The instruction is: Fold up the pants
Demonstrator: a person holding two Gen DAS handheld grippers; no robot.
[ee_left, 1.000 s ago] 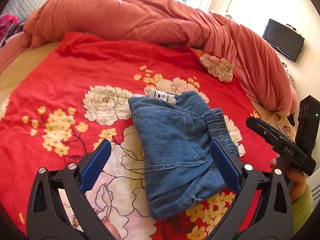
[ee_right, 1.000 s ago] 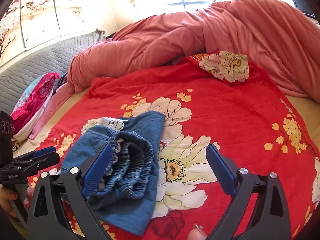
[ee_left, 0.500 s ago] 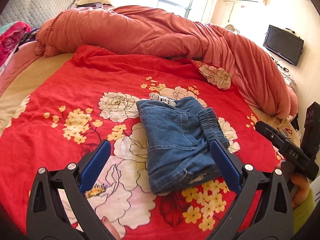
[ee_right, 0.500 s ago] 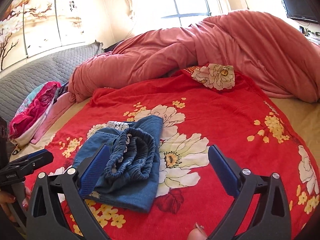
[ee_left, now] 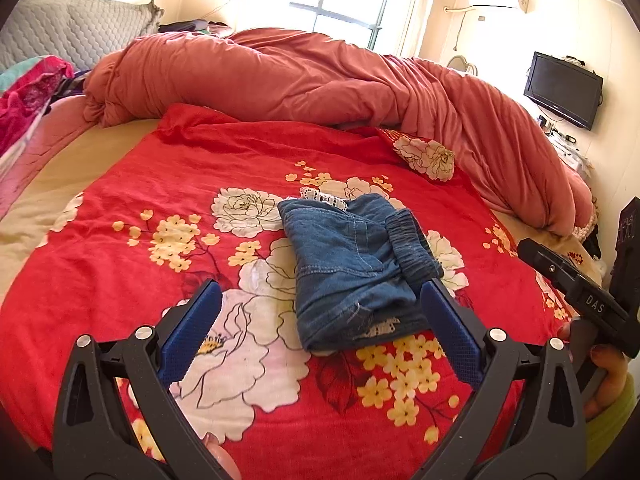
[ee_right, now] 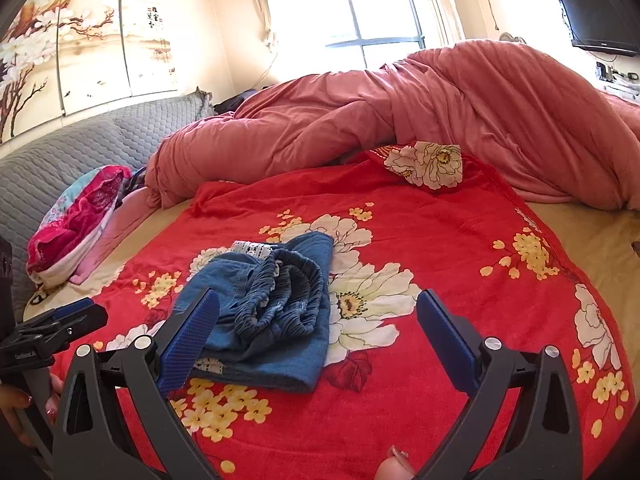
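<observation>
- Left wrist view: the left gripper (ee_left: 320, 336) fills the bottom, its blue-padded black fingers (ee_left: 190, 330) spread wide and holding nothing, raised above the bed.
- Just past the fingers lies the folded blue denim pants (ee_left: 352, 268), a compact bundle resting on the red floral blanket (ee_left: 160, 184); its near edge sits between the two pads and closer to the right-hand one, apart from both.
- The gathered elastic waistband (ee_left: 412, 248) lies on the bundle's right side, and a white lace trim (ee_left: 324, 197) peeks out at its far edge.
- At the right edge of this view, the other tool's black body shows, gripped by a hand (ee_left: 604, 376).
- Right wrist view: the right gripper (ee_right: 316, 332) also has its fingers wide apart and empty; the pants (ee_right: 264, 308) lie beyond and partly behind the left-hand pad, waistband folds facing up.
- Farther back, a rumpled salmon-pink duvet (ee_right: 400, 120) is heaped across the far side of the bed, with a grey quilted headboard (ee_right: 80, 160) at left.
</observation>
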